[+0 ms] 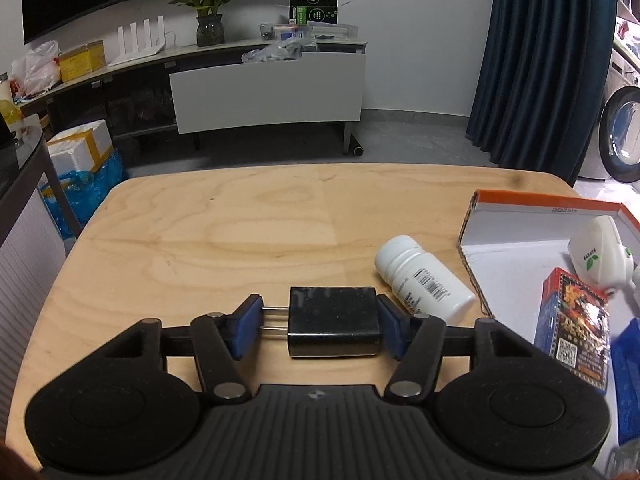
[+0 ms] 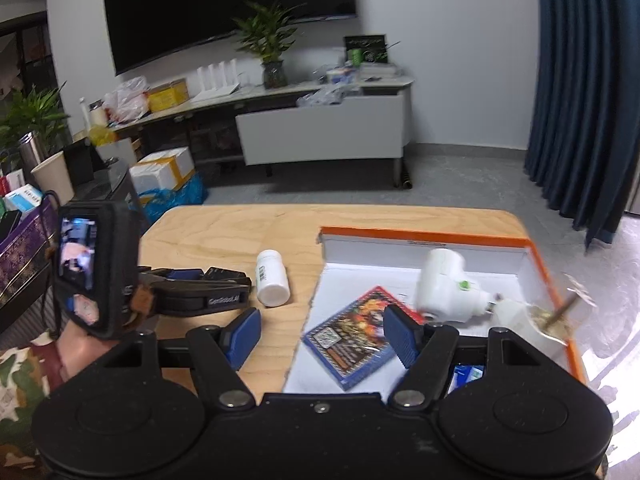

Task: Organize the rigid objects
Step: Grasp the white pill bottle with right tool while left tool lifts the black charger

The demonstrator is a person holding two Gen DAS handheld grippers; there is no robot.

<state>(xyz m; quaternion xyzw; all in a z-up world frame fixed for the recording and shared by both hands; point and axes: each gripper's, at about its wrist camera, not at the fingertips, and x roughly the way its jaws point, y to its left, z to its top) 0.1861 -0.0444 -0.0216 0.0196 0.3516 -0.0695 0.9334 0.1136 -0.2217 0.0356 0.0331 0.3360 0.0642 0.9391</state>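
Now the left gripper (image 1: pixel 320 326) has its fingers clamped end-to-end on the black charger (image 1: pixel 334 322), prongs at 9 o'clock. Orange-rimmed box (image 1: pixel 520 236) lies toward 2 o'clock. Right gripper (image 2: pixel 322 336) hangs apart, empty, over the bench (image 1: pixel 240 232).

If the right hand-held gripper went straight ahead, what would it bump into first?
Probably the card pack lying in the orange-rimmed box, which sits right between the open right hand-held gripper's fingers. The white plug-in device is further right. Depth is hard to judge.
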